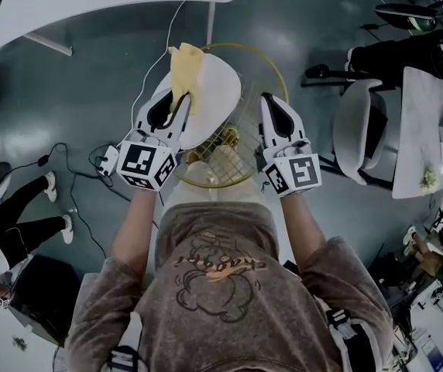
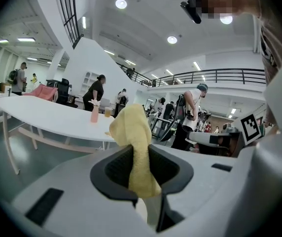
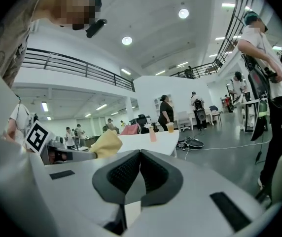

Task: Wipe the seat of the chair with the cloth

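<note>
The left hand-held gripper (image 2: 140,158) is clamped on a yellow cloth (image 2: 133,135), gripped low down so that most of the fabric stands up out of the jaws and flops over at the top. The right hand-held gripper (image 3: 140,168) has its jaws pressed together with nothing between them. Seen from the head view, the cloth (image 1: 183,74) lies over the far left edge of the round white seat (image 1: 220,93) of the chair, which sits inside a thin gold wire frame (image 1: 272,67). Whether the fabric actually touches the seat cannot be told. The cloth looks light, soft and limp. It will likely bunch and drag rather than push, so a hold near its middle, with a loose pad left free below the jaws, should suit wiping. The seat looks hard and smooth, probably slick enough for the cloth to glide, and the light wire chair may shift under pressure. Around it is a dark, glossy floor (image 1: 90,91), with a second white chair (image 1: 357,126) to the right. The gripper views show a large open hall with a long white desk (image 2: 42,117), a mezzanine railing (image 2: 215,75), round ceiling lights (image 2: 121,4) and several people standing about.
</note>
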`<action>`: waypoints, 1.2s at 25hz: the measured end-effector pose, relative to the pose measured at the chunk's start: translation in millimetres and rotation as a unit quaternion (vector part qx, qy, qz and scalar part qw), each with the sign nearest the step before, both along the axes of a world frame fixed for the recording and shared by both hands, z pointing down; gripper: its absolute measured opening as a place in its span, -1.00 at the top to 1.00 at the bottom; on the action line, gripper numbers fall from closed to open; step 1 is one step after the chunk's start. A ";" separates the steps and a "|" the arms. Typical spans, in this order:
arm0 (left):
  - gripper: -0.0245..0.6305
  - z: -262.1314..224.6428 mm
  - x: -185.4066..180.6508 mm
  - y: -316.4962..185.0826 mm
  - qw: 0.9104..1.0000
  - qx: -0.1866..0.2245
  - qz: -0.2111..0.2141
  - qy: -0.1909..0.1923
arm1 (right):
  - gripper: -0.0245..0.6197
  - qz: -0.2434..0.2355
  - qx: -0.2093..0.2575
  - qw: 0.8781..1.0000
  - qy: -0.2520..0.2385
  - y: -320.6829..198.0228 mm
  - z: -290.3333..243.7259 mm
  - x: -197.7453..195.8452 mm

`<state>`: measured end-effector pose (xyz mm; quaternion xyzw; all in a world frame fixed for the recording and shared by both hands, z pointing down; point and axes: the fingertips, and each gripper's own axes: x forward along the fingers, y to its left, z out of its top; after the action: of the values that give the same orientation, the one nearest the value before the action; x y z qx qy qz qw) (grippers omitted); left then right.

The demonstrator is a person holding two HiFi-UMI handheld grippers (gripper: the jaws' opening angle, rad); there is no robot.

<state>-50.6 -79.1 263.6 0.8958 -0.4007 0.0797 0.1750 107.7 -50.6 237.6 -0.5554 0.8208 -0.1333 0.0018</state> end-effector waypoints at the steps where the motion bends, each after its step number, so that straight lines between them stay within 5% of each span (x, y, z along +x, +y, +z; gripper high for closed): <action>1: 0.64 7.4 2.2 -4.9 1.000 -0.002 -0.001 0.001 | 0.85 0.000 0.002 1.000 -0.002 -5.1 4.0 1.4; 14: 0.64 96.0 18.1 -40.6 0.999 -0.031 -0.006 0.004 | 0.85 -0.009 -0.010 1.000 -0.014 -45.6 86.8 1.3; 21: 0.64 124.8 18.8 -51.9 0.997 -0.058 -0.014 0.040 | 0.85 -0.015 -0.008 1.000 -0.012 -62.7 108.6 -3.7; 30: 0.64 168.1 8.3 -55.2 0.996 -0.079 -0.033 0.022 | 0.85 -0.028 -0.022 0.999 -0.008 -63.0 132.0 -9.2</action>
<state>-42.3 -134.3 431.8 0.8671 -0.4185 0.0850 0.2564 98.5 -113.5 369.6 -0.5308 0.8330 -0.1558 -0.0079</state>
